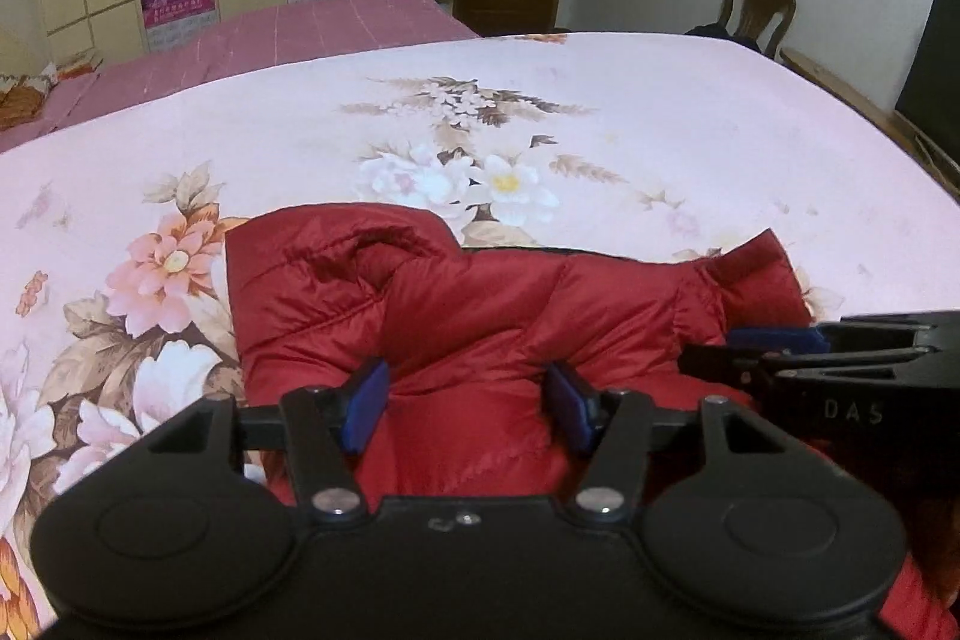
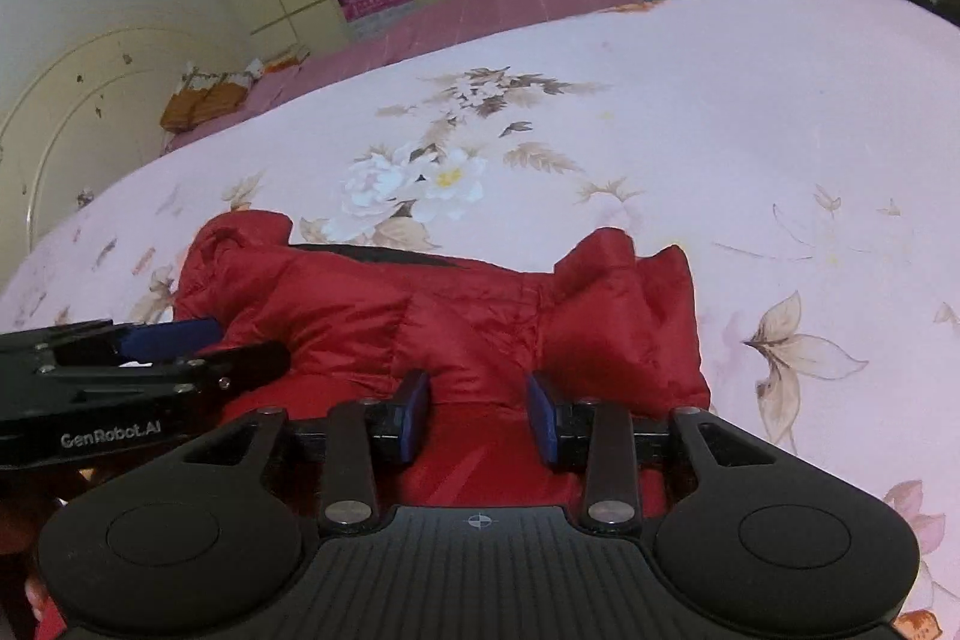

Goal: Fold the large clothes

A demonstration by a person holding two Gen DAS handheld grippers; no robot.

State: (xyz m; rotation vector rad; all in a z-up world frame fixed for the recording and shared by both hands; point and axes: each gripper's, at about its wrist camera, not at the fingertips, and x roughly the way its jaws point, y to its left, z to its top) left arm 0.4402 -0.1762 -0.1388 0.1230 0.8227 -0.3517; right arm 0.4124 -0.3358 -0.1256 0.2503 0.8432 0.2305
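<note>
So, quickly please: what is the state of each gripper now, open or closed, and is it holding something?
Left gripper: open above the red jacket, gripping nothing.
Right gripper: open over the jacket too, gripping nothing.

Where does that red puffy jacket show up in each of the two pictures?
Left wrist view: red jacket lies low in the middle, crossing the floral bedspread.
Right wrist view: red jacket lies low, slightly left of middle.
Shared landmark: the white flower cluster printed just beyond it.
</note>
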